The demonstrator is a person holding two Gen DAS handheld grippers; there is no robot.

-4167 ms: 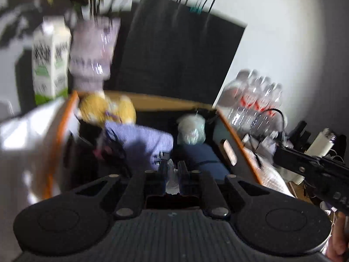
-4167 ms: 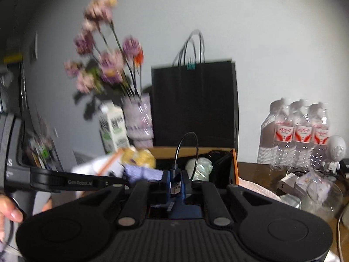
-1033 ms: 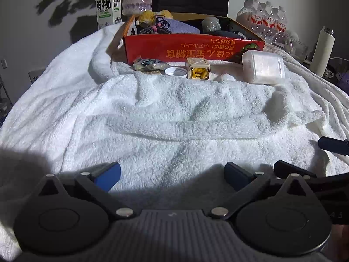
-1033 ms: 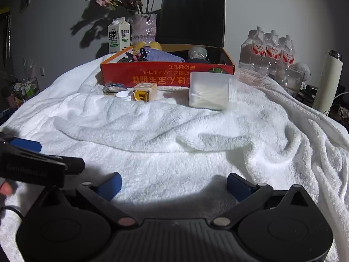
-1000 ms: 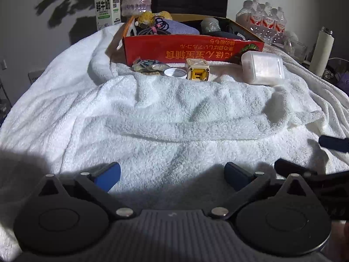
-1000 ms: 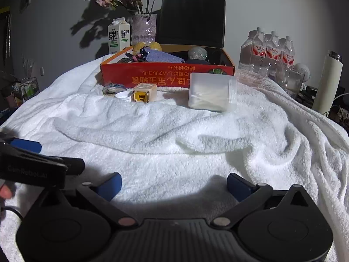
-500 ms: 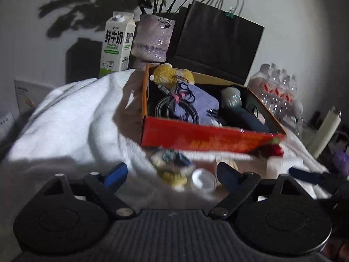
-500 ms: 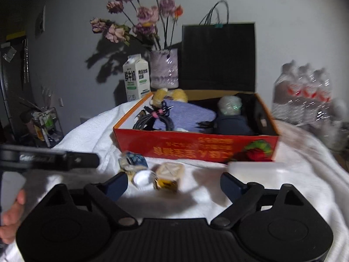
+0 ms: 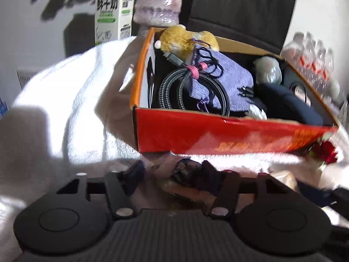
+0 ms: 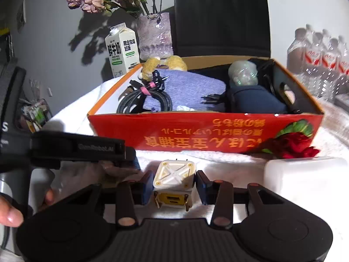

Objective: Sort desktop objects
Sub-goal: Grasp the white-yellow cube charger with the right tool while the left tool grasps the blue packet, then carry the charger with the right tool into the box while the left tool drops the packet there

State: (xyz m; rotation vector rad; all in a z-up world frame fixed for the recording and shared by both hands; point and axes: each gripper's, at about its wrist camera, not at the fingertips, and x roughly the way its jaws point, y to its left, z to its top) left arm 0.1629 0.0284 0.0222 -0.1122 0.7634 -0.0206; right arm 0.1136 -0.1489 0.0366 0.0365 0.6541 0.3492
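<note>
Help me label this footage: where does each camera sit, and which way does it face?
Left wrist: on the left hand-held gripper, looking down past its closing fingers and a blurred wrapped item between them, into the red cardboard box.
Right wrist: on the right hand-held gripper, whose fingers are closing around a cube charger; a hand shows at left.
Shared: box, milk carton, white towel.

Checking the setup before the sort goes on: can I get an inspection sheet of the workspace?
Surface: white towel, rumpled.
Job's things: yellow-white charger cube and white plastic box lie before the red cardboard box; crinkly packet.
Clutter: nothing seen.
Grippers: right gripper closing around the cube, small gaps; left gripper closing around the packet, blurred.
Cables: braided coil in box.
Surroundings: milk carton, vase, black bag, water bottles.
</note>
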